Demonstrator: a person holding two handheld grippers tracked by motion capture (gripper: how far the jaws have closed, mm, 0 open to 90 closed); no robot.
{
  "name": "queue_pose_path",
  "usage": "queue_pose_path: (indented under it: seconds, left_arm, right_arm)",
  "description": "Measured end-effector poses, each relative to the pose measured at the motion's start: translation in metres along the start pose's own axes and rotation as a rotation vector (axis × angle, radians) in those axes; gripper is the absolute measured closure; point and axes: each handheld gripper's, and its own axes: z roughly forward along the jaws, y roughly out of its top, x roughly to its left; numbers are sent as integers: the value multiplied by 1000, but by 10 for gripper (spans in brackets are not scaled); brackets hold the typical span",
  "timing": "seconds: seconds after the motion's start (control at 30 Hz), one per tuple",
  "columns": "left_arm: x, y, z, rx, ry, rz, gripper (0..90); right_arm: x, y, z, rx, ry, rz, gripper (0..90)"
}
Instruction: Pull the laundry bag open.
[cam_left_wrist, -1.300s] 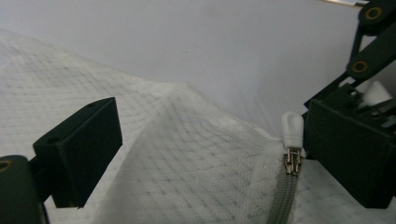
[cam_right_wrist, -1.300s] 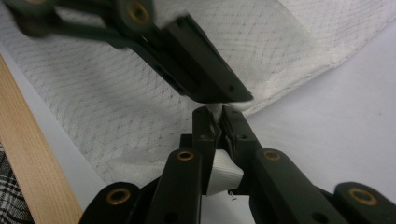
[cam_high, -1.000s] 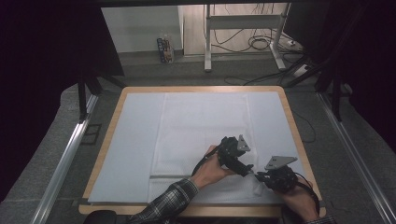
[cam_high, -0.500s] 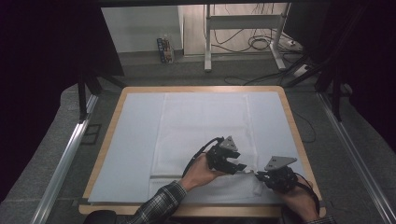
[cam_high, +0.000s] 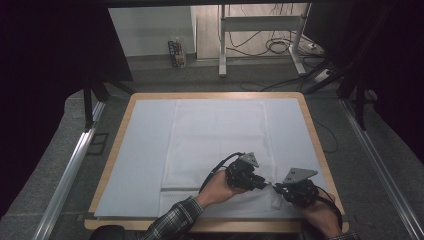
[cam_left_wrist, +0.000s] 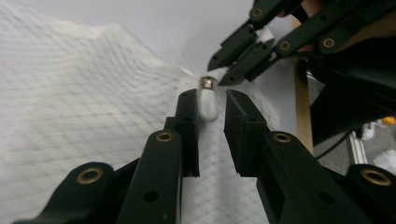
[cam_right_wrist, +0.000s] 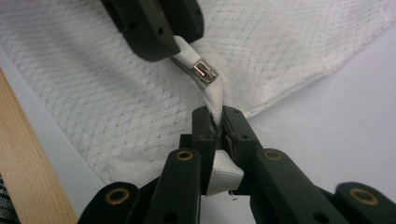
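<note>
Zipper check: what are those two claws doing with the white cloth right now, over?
Right claw shut on cloth corner. Left claw just closing around zipper pull, small gap on one side. Nothing in the way.

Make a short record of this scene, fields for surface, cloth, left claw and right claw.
surface: wooden-rimmed table covered by a pale sheet
cloth: white textured cover with a zipper, lying mostly flat
left claw: jaws have just been closing around the white zipper pull; a slit shows beside it
right claw: shut on the cover's fabric just behind the zipper slider
</note>
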Motion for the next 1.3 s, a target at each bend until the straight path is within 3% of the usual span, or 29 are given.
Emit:
queue_pose_path:
  seconds: [0.2, 0.33, 0.43, 0.8, 0.97, 1.1, 1.3]
  left_arm:
    - [-1, 0, 4, 29, -20, 2, 752]
    - [-2, 0, 7, 35, -8, 1, 730]
    - [0, 1, 6, 30, -27, -20, 732]
    - [3, 2, 7, 31, -35, -62, 758]
    - [5, 0, 7, 23, -36, -91, 821]
    - [4, 1, 6, 23, -38, -88, 833]
    - [2, 0, 4, 21, -15, -39, 843]
  right_arm:
    - [1, 1, 0, -1, -7, -11, 831]
    - [1, 1, 0, -3, -11, -17, 829]
    - [2, 1, 0, 0, -13, -21, 829]
    - [2, 1, 0, 5, -17, -34, 828]
    - [2, 1, 0, 5, -16, -36, 825]
    - [2, 1, 0, 6, -13, -35, 820]
    - [2, 1, 0, -3, -15, -27, 757]
